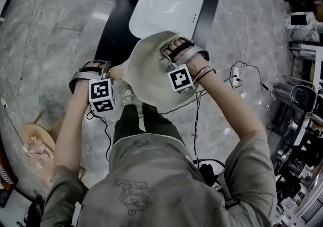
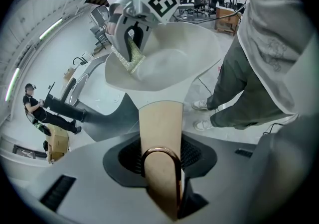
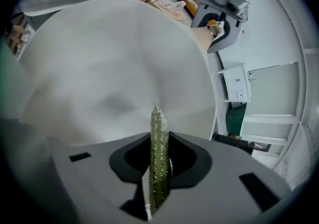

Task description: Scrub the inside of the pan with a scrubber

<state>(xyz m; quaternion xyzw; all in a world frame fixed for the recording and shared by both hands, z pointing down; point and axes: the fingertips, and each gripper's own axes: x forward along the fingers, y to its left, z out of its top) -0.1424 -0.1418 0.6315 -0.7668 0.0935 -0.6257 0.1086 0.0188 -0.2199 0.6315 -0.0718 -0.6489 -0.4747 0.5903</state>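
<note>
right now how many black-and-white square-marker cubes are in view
2. One cube sits on the left gripper at the tan wooden handle of the cream pan; the other on the right gripper over the pan.

Inside of pan mostly open; right gripper with scrubber takes the far side, pan wall rising all round; handle fills left gripper jaws, no gap; white basin on black stand blocks ahead, below; floor at left open; stool lower left; cables and racks crowd right.
</note>
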